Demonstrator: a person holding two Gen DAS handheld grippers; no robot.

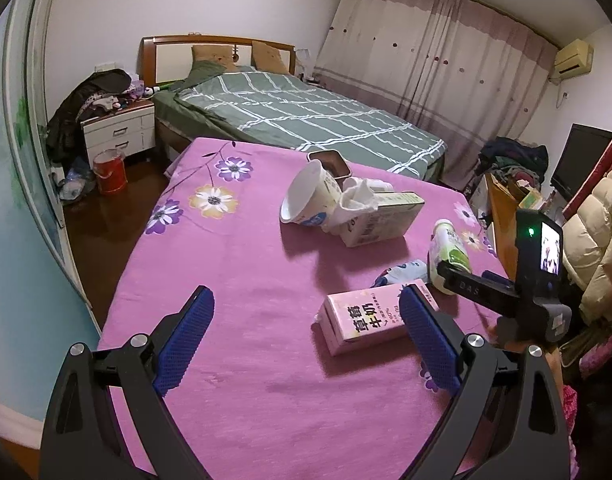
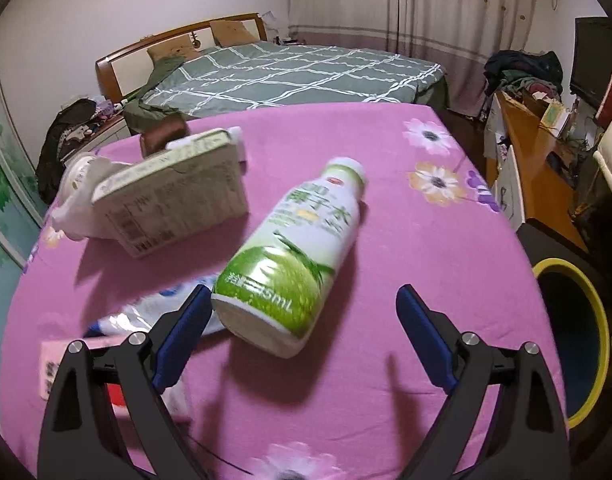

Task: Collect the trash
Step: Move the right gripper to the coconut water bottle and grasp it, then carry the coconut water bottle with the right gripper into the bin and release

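Note:
Trash lies on a pink flowered tablecloth [image 1: 245,280]. A pink milk carton [image 1: 370,322] lies just left of my left gripper's right finger; my left gripper [image 1: 306,332] is open and empty. A green-and-white bottle [image 2: 293,248] lies on its side, also in the left wrist view [image 1: 452,248]. My right gripper [image 2: 303,320] is open, its jaws wide with the bottle's base between the fingertips, untouched. A blue-white wrapper [image 2: 145,312] lies under its left finger. A grey-green carton [image 2: 173,196], a white paper cup [image 1: 308,196] and crumpled tissue [image 1: 358,198] lie farther back.
A yellow-rimmed dark bin [image 2: 574,340] stands right of the table. A small brown tin [image 1: 332,162] sits at the table's far edge. Behind are a green-covered bed [image 1: 306,116], a nightstand [image 1: 117,128], a red bucket [image 1: 109,170] and a cluttered wooden desk [image 2: 534,168].

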